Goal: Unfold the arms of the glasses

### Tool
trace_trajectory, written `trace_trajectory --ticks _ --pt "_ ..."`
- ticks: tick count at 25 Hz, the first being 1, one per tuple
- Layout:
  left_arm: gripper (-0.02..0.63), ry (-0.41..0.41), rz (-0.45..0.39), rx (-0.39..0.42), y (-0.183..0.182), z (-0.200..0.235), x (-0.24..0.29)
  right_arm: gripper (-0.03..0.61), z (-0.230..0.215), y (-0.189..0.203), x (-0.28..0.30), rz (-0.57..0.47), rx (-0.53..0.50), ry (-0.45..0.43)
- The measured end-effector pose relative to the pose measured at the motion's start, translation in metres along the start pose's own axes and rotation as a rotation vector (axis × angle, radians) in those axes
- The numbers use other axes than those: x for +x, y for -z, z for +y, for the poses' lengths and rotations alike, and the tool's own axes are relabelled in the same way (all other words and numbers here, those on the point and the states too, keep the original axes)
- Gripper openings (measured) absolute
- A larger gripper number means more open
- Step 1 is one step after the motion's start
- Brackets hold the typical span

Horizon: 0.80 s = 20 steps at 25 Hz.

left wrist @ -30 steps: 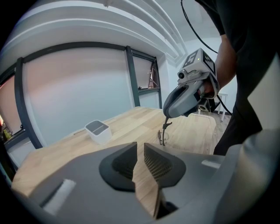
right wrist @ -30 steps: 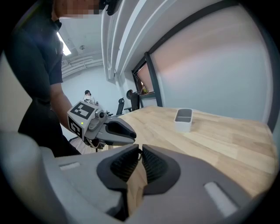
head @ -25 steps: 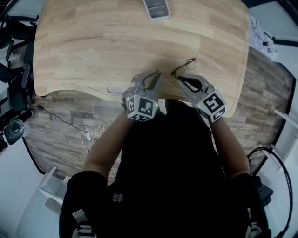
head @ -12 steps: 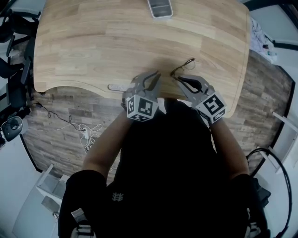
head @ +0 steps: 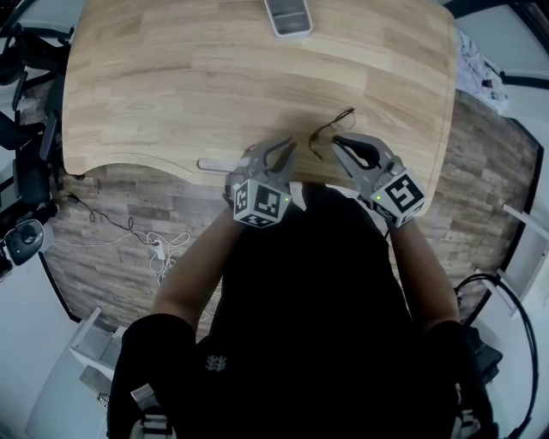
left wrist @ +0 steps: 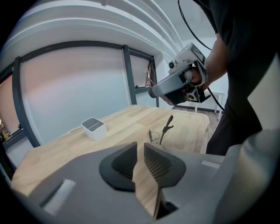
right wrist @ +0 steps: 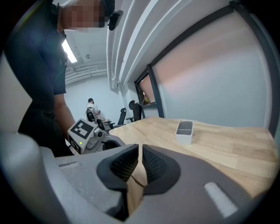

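Thin dark wire glasses [head: 331,126] lie on the wooden table [head: 171,77] near its front edge. In the left gripper view the glasses [left wrist: 153,136] rest on the wood with one dark arm [left wrist: 167,126] standing upright. My right gripper [head: 339,140] hangs just above them, jaws a narrow gap apart. In its own view a thin dark line of the frame shows through that gap [right wrist: 140,148]. My left gripper [head: 285,147] sits to the left of the glasses, apart from them. Its jaws [left wrist: 140,145] stand slightly apart with only bare wood between them.
A small white open box [head: 287,15] stands at the table's far edge, also seen as a white box [left wrist: 94,128] ahead of my left gripper. The table's curved front edge [head: 154,165] is right below both grippers. Cables [head: 146,244] lie on the floor.
My right gripper has lifted a little and drifted right, above the glasses. The left gripper has stayed where it was.
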<state>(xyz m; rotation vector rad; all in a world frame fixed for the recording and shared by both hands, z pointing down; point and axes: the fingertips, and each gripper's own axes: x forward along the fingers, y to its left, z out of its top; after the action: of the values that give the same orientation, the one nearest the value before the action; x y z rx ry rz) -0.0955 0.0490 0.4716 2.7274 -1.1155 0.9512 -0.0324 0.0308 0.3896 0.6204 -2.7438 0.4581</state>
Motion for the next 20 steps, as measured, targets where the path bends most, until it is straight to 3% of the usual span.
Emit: trace_trajectory --ticks 5,10,20 --pt "0.064 0.032 -0.001 0.005 0.002 -0.013 0.001 0.026 -0.021 0.003 -0.014 -0.006 0.003 0.055" --pt "0.129 0.103 0.001 0.048 0.003 -0.038 0.005 0.026 -0.027 0.008 -0.02 -0.008 0.024 0.073" --pt "0.156 0.121 0.011 0.05 0.002 -0.046 0.026 0.026 -0.027 0.022 -0.03 0.009 0.051 0.101"
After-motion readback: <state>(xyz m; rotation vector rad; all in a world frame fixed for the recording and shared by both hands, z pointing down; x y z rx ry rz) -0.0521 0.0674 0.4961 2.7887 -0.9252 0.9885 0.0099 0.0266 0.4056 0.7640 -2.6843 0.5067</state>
